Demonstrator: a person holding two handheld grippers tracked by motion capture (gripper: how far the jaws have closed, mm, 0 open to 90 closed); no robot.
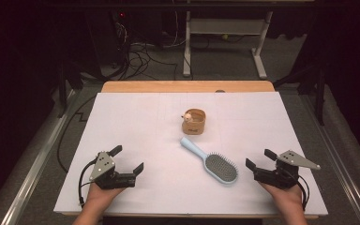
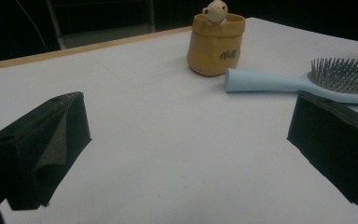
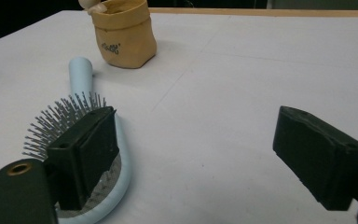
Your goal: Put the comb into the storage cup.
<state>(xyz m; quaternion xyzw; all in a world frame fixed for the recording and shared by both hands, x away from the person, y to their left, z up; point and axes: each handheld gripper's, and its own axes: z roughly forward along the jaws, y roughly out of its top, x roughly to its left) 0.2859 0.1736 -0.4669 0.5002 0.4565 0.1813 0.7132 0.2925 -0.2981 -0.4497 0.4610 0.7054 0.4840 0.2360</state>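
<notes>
Two hands in from the near edge of the tabletop, one toward each near corner, each wrapped around the rear of a gripper. Left hand [image 1: 99, 196] near the left near corner, palm low on the surface, wrist angled inward. Left gripper [image 1: 127, 160] aimed forward and to the right, jaws spread wide with bare surface between them, grey three-cornered plate on top, cable looping off its left side. Right hand [image 1: 285, 196] near the right near corner. Right gripper [image 1: 261, 159] aimed forward and to the left, jaws likewise wide apart and gripping nothing, grey plate jutting right, cable trailing down beside the wrist.
</notes>
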